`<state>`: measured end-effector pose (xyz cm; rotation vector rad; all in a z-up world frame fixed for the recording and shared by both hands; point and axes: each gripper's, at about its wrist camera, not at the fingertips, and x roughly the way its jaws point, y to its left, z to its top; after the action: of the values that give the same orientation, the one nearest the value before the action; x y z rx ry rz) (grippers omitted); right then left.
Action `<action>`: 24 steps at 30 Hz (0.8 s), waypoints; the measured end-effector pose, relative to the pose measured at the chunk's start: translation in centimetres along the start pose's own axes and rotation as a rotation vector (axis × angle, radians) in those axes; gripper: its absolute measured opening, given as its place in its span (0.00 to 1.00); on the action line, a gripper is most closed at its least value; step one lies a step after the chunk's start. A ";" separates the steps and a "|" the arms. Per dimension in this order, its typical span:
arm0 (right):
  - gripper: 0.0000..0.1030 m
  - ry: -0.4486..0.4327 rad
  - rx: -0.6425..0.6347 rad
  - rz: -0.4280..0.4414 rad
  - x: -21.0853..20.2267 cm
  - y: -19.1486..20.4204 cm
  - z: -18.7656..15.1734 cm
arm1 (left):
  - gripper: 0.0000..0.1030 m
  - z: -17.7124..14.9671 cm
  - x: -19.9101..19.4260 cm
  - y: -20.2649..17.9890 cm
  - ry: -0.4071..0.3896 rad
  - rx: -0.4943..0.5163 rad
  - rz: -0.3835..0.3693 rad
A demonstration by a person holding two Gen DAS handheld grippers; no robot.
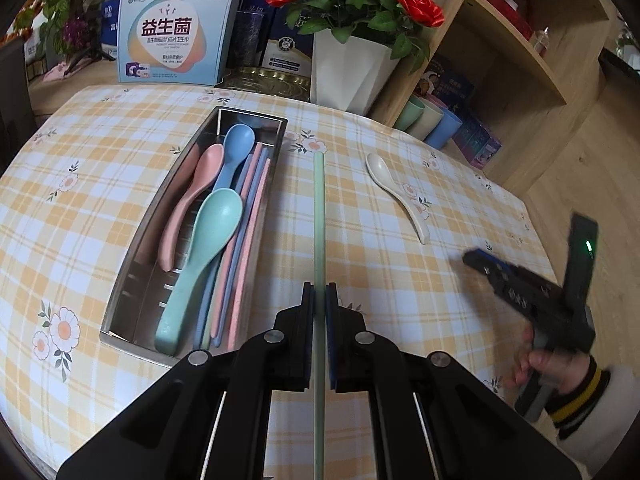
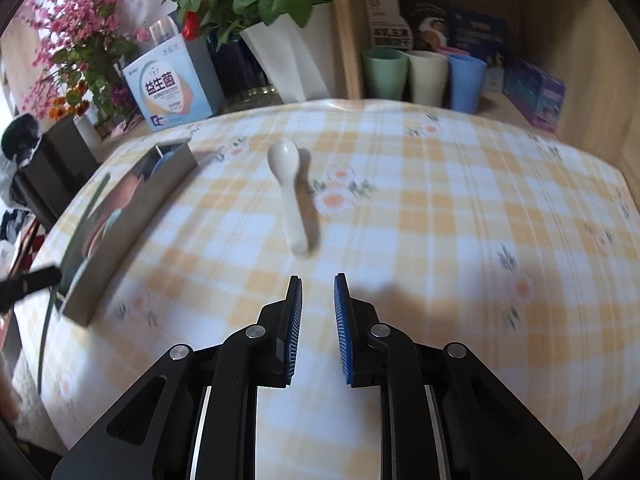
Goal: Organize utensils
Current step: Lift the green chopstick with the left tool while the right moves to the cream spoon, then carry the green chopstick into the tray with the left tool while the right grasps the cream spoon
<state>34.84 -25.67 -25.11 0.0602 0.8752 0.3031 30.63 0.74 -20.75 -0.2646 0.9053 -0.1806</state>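
Left gripper [image 1: 319,292] clamps the slim pale-green chopstick [image 1: 319,208] lengthwise just beside the rectangular steel utensil tray [image 1: 132,276], likely for dropping in parallel; right gripper [image 2: 318,286], narrowly parted and empty, faces the cream plastic spoon [image 2: 289,192] on the bench.

Right claw [image 2: 318,284] parted, empty — white spoon [image 2: 289,194] just ahead.

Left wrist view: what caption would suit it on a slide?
Left gripper clamps a green chopstick beside the steel tray of pastel spoons.
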 end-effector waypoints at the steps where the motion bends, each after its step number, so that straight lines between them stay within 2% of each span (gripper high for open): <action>1: 0.17 0.003 -0.002 0.002 0.5 0.4 0.8 | 0.05 0.0 -0.1 0.2 -0.001 -0.002 -0.001; 4: 0.29 0.025 -0.017 -0.001 2.3 1.4 2.9 | 0.05 0.0 -0.5 0.7 -0.013 0.001 -0.003; 11: 0.29 0.102 -0.088 -0.054 6.9 3.3 6.3 | 0.05 -0.1 -1.2 2.2 -0.024 -0.016 -0.002; 17: 0.29 0.137 -0.007 -0.070 9.3 3.0 7.0 | 0.05 -0.1 -1.2 2.4 -0.024 -0.021 -0.007; 24: 0.28 0.149 0.043 -0.074 10.3 3.1 7.2 | 0.05 -0.1 -0.9 2.5 -0.013 -0.026 -0.009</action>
<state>45.82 -19.26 -27.65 0.0453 1.0298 0.2218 30.09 3.33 -20.84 -0.2937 0.8945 -0.1748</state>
